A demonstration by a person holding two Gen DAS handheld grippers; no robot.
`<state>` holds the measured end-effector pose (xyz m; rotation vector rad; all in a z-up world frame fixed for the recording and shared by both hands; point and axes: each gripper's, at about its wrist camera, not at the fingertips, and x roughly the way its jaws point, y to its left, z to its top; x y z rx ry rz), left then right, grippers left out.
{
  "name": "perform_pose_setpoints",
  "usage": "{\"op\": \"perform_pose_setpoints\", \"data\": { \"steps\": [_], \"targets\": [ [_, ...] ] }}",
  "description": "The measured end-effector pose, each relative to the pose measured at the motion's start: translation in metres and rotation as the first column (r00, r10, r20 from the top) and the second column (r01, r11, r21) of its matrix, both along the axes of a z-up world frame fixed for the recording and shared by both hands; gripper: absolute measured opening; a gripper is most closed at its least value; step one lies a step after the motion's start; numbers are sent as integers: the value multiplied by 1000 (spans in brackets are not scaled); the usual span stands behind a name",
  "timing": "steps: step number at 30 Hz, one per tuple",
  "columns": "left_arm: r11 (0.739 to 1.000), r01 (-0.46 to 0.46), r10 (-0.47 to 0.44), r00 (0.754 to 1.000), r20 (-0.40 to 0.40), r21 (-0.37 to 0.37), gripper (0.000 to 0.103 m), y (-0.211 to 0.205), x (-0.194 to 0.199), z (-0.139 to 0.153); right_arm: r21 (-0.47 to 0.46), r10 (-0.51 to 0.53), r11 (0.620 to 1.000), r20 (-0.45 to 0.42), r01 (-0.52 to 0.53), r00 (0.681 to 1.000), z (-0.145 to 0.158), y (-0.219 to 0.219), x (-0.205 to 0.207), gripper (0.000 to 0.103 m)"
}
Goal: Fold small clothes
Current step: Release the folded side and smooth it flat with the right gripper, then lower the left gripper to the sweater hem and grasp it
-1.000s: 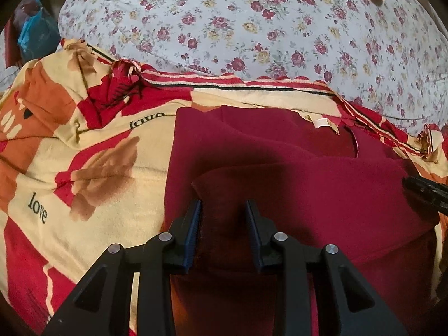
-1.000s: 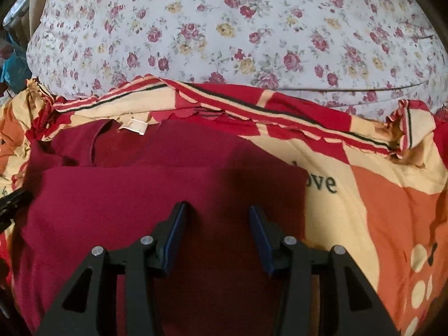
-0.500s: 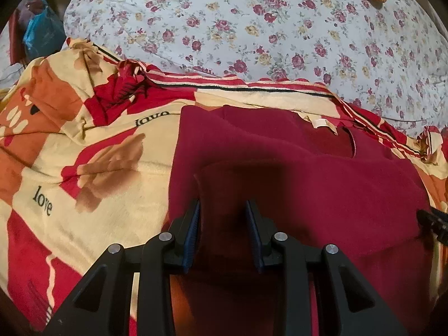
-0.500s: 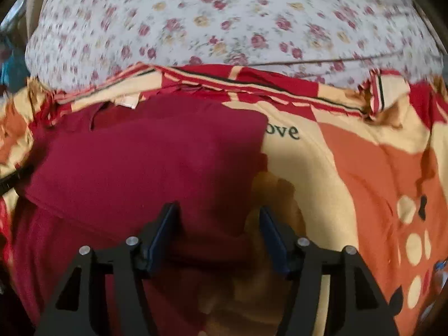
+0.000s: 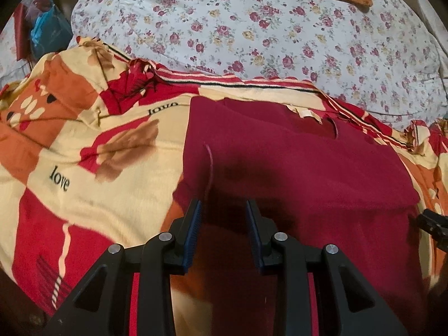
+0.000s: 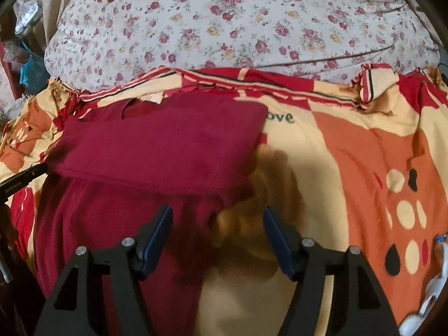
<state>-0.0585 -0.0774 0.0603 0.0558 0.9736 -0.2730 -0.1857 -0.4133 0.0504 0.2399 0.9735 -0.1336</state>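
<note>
A: Left wrist view first. What did you log?

B: The maroon garment lay flat on the patterned blanket, its neckline and pale label toward the blanket's far edge, where the floral pillow began. A folded panel lay across its upper part. The left gripper hovered over the garment's near left portion, jaws moderately apart with only cloth seen beyond them, nothing pinched (a thin seam edge ran just past the left finger).

A: Anything of the other tool there?

B: A black tip showed at the right edge of the picture, beside the garment's right side.

A: Right wrist view?

B: The same maroon garment sat toward the blanket's left half, folded panel on top, its right edge touching the printed word "love". The right gripper stood wide, its jaws having just been opening, with nothing gripped: the left finger was over the garment's lower right corner, the right finger over bare blanket. The floral pillow filled the far side (blur softened the near cloth).
</note>
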Motion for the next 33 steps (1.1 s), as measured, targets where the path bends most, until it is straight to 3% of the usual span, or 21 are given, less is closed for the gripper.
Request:
{"op": "perform_pose_setpoints", "data": {
  "steps": [14, 23, 25, 26, 27, 33],
  "targets": [
    [999, 14, -18, 995, -94, -36, 11, 35, -63, -20, 55, 30, 998, -35, -28, 999, -15, 11, -33, 71],
    [998, 37, -42, 993, -115, -45, 11, 35, -91, -21, 139, 5, 990, 21, -7, 1000, -14, 10, -33, 71],
    [998, 34, -39, 992, -119, -47, 11, 36, -95, -20, 164, -3, 987, 32, -2, 999, -19, 9, -24, 60],
    [998, 30, -37, 992, -119, -53, 11, 37, -98, -17, 153, 2, 988, 34, -8, 999, -20, 11, -20, 25],
    [998, 29, -35, 993, -116, -55, 11, 39, -101, -15, 116, 20, 993, 30, -24, 999, -21, 14, -16, 8],
    [998, 30, -35, 994, -108, -49, 11, 48, -119, -9, 17, 8, 1000, 48, -9, 999, -6, 7, -28, 7]
  ]
}}
